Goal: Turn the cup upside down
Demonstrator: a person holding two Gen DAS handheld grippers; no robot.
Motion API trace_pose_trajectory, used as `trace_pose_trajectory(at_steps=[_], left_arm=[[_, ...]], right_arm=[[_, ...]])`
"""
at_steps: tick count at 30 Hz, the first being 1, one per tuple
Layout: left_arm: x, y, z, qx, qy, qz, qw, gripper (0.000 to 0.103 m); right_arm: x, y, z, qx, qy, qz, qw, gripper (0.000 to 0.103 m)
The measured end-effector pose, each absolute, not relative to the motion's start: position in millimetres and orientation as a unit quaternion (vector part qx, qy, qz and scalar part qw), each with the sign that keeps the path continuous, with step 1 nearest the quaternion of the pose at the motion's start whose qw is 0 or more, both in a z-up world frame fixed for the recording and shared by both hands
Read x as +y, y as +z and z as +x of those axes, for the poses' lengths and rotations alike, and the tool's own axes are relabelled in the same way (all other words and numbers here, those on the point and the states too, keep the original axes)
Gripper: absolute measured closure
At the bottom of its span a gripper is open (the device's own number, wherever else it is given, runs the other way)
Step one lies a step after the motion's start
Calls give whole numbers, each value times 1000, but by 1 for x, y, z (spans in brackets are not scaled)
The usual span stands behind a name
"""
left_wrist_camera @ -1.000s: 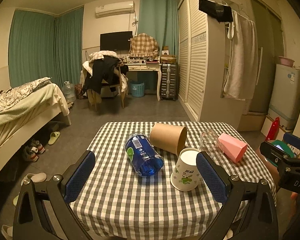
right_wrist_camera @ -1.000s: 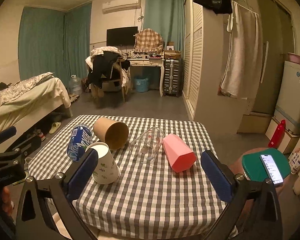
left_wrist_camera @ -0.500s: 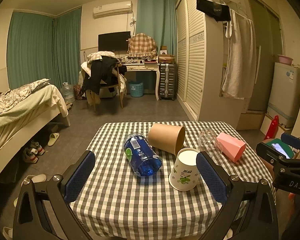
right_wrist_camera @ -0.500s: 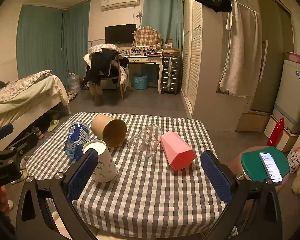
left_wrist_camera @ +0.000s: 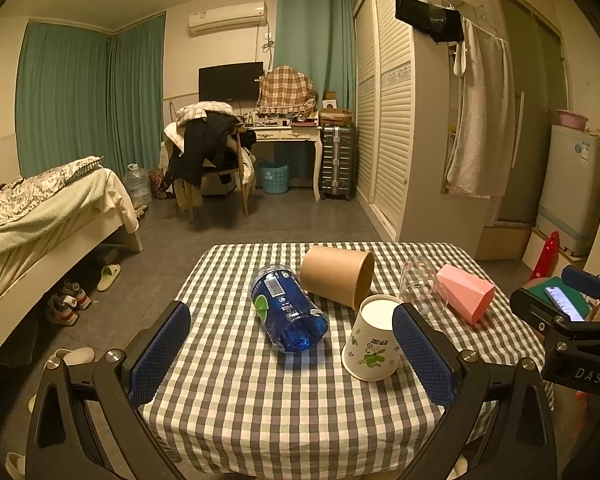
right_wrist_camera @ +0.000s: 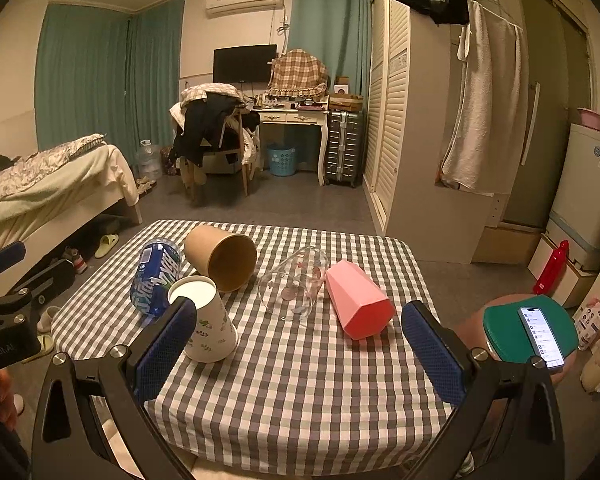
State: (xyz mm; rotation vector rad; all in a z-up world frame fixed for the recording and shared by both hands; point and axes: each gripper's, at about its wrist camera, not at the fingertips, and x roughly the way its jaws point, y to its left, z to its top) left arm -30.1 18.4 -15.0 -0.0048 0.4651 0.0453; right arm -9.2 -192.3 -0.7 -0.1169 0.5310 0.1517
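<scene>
On the checked table [left_wrist_camera: 260,400] [right_wrist_camera: 300,380] a white paper cup [left_wrist_camera: 374,340] [right_wrist_camera: 206,326] with green print stands upside down. A brown paper cup [left_wrist_camera: 336,276] [right_wrist_camera: 220,256], a clear glass cup [left_wrist_camera: 418,284] [right_wrist_camera: 294,284] and a pink cup [left_wrist_camera: 464,292] [right_wrist_camera: 358,300] lie on their sides. My left gripper [left_wrist_camera: 292,356] is open and empty, short of the table's near edge. My right gripper [right_wrist_camera: 300,352] is open and empty, above the near part of the table, before the glass and pink cups.
A blue plastic bottle [left_wrist_camera: 286,312] [right_wrist_camera: 156,276] lies on its side left of the brown cup. A stool with a green top and a phone [right_wrist_camera: 540,332] stands right of the table. A bed [left_wrist_camera: 40,216] is on the left, a wardrobe [left_wrist_camera: 400,120] behind.
Both views have shifted slightly; the table and cups sit a little closer and lower in the right wrist view. No cup has moved. Both grippers stay open.
</scene>
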Motion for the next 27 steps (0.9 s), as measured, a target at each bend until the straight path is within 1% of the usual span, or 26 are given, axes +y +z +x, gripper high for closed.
trace_pose_trajectory(at_steps=[27], left_arm=[[19, -18, -31, 236, 24, 3, 971, 0]], right_arm=[[-191, -6, -12, 269, 72, -61, 959, 0]])
